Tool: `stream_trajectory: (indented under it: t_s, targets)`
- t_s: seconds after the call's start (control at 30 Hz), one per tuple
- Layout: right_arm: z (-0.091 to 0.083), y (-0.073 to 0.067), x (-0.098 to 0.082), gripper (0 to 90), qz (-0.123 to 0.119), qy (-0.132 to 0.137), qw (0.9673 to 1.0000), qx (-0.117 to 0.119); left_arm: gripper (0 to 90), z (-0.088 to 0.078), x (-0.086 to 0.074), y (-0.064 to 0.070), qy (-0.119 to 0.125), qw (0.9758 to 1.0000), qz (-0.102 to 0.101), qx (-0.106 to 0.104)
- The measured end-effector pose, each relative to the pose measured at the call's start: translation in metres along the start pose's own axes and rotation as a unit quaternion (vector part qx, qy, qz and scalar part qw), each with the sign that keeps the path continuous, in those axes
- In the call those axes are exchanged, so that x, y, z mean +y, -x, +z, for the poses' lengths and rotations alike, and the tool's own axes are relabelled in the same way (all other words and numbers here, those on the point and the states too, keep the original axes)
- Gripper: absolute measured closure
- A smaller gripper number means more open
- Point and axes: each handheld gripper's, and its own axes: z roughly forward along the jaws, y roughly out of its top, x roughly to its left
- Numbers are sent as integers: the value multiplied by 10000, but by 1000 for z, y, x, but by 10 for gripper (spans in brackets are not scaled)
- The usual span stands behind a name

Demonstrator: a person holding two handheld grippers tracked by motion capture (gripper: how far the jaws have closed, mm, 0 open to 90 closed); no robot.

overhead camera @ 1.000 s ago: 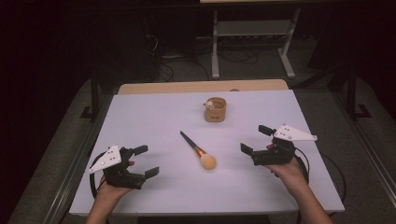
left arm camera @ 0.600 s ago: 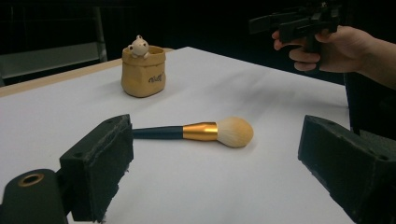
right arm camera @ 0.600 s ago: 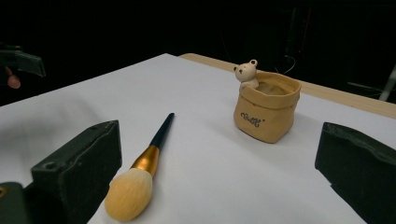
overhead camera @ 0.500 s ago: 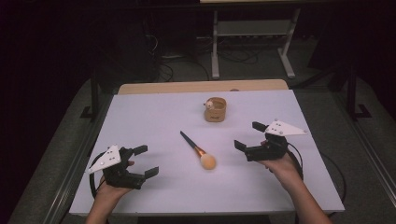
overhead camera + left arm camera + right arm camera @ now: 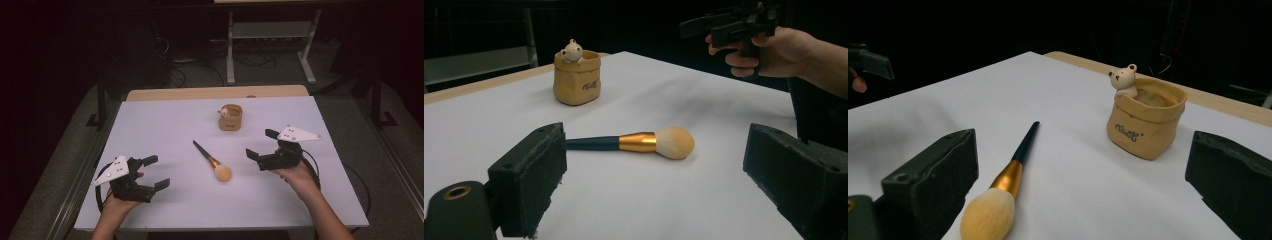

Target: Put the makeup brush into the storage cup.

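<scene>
A makeup brush [image 5: 212,161] with a dark handle, gold ferrule and cream head lies flat mid-table, head toward me. Behind it stands a small tan pot [image 5: 230,117] with a bear figure on its rim. My left gripper [image 5: 159,171] rests open at the near left, well apart from the brush. My right gripper [image 5: 260,143] is open, held just right of the brush head. In the left gripper view the brush [image 5: 639,142] lies between the spread jaws, with the pot [image 5: 576,77] beyond. The right gripper view has the brush [image 5: 1008,182] at left and the pot [image 5: 1145,120] at right.
The white tabletop [image 5: 165,125] ends in a wooden strip [image 5: 200,93] at the back. A metal stand [image 5: 270,30] and cables sit on the dark floor behind. Black rails run along both sides of the table.
My right gripper has moved left toward the brush head, still open. The left gripper, brush and pot have not moved.
</scene>
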Motion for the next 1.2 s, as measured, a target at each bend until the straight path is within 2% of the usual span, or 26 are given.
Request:
stream_trajectory:
  t_s: [0.6,1.2]
  targets:
    - [19,-4,18,0,-63,70,9999,108,99,1,0,0,19,10000,-5,-38]
    - [34,-6,28,0,-52,177,9995,239,99,1,0,1,24,10000,5,-56]
